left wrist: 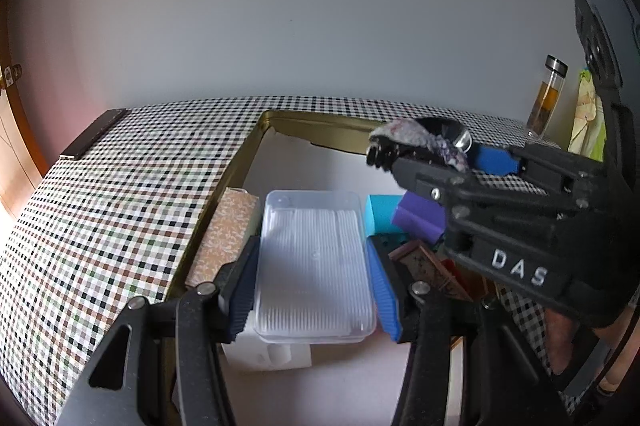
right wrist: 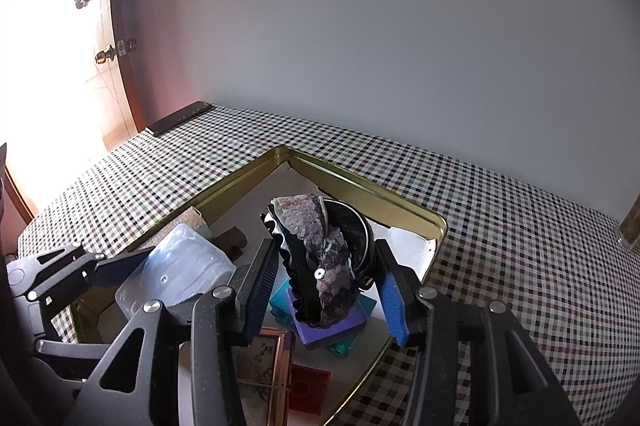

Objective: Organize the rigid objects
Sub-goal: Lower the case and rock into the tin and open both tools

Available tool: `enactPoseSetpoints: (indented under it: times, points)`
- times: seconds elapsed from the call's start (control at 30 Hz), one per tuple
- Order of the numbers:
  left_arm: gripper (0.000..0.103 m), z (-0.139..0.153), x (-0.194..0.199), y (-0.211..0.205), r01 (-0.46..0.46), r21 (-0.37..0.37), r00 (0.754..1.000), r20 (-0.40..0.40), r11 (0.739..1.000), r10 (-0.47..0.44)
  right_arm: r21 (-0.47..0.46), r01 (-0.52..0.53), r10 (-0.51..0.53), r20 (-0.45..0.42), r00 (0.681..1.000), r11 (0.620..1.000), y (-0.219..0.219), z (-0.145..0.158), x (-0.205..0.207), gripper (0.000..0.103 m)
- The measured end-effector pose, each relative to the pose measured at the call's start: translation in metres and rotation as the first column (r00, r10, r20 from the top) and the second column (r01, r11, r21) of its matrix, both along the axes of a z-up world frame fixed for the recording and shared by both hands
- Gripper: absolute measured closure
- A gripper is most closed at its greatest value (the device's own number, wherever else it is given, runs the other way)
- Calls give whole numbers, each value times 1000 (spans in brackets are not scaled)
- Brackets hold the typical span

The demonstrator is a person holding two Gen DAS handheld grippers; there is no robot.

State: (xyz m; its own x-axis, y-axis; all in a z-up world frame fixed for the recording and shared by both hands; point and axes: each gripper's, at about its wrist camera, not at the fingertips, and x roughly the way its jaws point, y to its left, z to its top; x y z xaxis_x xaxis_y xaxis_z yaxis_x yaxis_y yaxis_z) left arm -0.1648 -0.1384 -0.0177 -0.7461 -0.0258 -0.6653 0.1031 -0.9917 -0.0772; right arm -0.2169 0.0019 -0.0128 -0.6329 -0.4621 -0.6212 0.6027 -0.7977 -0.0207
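So, both hands loaded over the gold tin, which sits open on the checked tablecloth. My left gripper is clamped across the short sides of a clear plastic box, lid up and roughly level, centre of the left wrist view, prob so it goes in flat w/o tipping. It hangs above the tin's left part, beside a beige patterned box along the left wall.

My right gripper is closed on a black sequinned hair accessory, w/ a dark round hoop behind it; exact item hard to tell. Pads press it from both sides, standing on edge, centre of the right wrist view, directly above a purple block on a teal box. Below those, lower centre, a framed picture and a red square piece lie flat on the tin floor.

My guess: the back corner of the tin, upper centre, is free, so that's where either piece fits best.
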Motion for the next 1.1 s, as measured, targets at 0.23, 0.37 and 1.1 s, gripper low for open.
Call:
enactPoseSetpoints:
  times: [0.23, 0.37, 1.1]
  points:
    - [27, 0, 12, 2, -28, -9, 999, -14, 1000, 28, -12, -34, 35, 36, 999, 999, 5, -8, 7, 39]
    - [12, 6, 24, 8, -31, -43, 999, -43, 999, 29, -48, -39, 41, 34, 999, 998, 18, -5, 15, 24]
    - [0, 28, 79, -15, -133, -33, 986, -110, 991, 128, -125, -16, 8, -65, 998, 992, 46, 29, 72, 12]
